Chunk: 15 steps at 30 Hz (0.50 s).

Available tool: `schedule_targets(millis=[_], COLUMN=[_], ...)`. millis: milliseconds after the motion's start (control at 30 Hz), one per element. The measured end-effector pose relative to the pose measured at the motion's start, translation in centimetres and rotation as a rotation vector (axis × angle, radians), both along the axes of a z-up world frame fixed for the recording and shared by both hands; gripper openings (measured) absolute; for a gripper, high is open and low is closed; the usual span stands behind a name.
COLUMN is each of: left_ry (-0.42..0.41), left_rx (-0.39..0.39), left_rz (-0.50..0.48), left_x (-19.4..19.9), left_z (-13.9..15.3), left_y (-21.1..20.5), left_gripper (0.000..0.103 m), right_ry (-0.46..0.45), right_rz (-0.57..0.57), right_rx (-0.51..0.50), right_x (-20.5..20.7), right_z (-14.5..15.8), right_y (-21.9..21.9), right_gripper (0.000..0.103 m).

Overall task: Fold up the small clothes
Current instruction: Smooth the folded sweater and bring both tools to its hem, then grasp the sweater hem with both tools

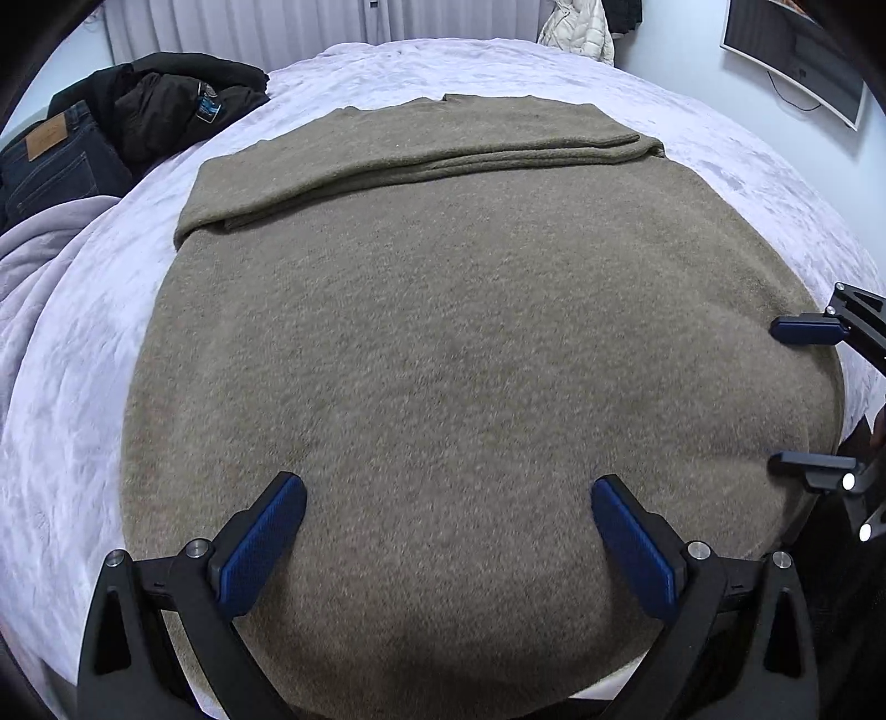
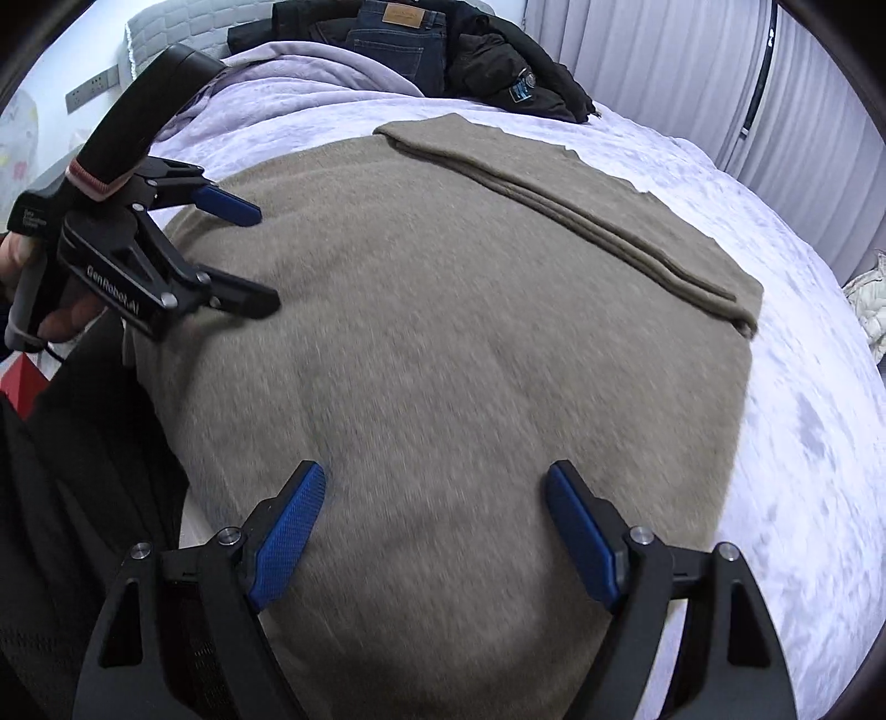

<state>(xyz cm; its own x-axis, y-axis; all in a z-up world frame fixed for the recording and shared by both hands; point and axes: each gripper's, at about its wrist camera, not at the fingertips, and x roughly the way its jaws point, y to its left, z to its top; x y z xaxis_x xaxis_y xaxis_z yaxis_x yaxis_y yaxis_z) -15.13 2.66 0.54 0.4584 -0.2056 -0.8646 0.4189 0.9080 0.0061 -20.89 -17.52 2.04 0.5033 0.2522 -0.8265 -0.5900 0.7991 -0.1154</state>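
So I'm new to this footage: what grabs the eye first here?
A big olive-brown sweater spread flat across the lilac bedspread, one sleeve folded over its far end. Both open blue-padded tongs, left and right, hover over its near edge. Dark jeans and a black jacket are heaped behind.

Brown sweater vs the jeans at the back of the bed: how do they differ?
The brown sweater lies spread flat mid-bed, one strip folded over along its far edge; the jeans sit bunched in a pile beside a black jacket. The sweater is fuzzy and taupe; the jeans are dark blue denim with a tan patch. Both hand-held grippers hang over the sweater, none near the jeans. Both lie on the lilac bedspread.
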Motion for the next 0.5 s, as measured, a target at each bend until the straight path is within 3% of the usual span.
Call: schedule_targets(millis=[300, 367, 500], left_ry=[-0.007, -0.046, -0.035], left_rx=[0.066, 0.076, 0.053], left_rz=[0.05, 0.07, 0.103], left_x=[-0.5, 0.3, 3.4], left_z=[1.7, 2.3, 2.4], left_y=[0.2, -0.4, -1.9], left_gripper=[0.103, 0.103, 0.103], right_ry=[-0.003, -0.051, -0.104], right_rz=[-0.018, -0.015, -0.037], right_rx=[-0.075, -0.052, -0.081], right_x=[-1.0, -0.4, 2.2], right_z=[1.5, 2.8, 3.4], right_y=[-0.6, -0.2, 1.9], right_gripper=[0.084, 0.084, 0.084])
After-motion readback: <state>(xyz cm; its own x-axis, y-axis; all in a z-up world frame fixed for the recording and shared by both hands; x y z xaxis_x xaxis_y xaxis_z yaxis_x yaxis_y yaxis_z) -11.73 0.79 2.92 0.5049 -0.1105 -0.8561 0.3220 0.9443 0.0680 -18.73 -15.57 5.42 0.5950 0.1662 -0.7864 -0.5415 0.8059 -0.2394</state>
